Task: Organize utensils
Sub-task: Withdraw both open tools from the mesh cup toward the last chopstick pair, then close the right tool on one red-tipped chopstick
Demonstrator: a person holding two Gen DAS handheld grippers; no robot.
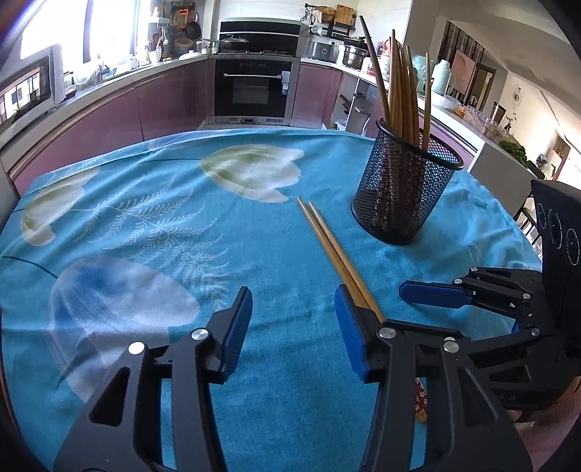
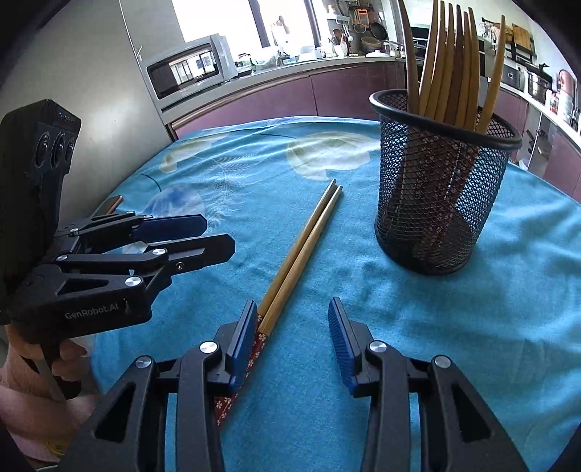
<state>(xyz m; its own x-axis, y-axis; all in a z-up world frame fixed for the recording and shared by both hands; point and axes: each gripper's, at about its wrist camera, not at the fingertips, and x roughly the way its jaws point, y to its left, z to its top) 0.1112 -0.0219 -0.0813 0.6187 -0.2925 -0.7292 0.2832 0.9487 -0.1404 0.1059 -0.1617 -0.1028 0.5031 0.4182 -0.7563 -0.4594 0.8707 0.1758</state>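
Chopstick pair [image 1: 337,250] near ends hidden behind gripper fingers [image 1: 350,326]; chopstick bases blurred behind mesh holder [image 2: 441,188].

We see bright daylight from blown-out windows [image 1: 54,29]; fisheye curvature bends the counters [image 2: 290,69], with dark vignetted corners.

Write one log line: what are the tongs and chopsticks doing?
left tongs: open, empty | right tongs: open, empty | chopstick pair: flat on tablecloth | mesh holder: upright, holds chopsticks

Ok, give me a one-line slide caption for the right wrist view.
Right tool open beside a chopstick pair on the blue cloth, mesh holder of chopsticks behind.
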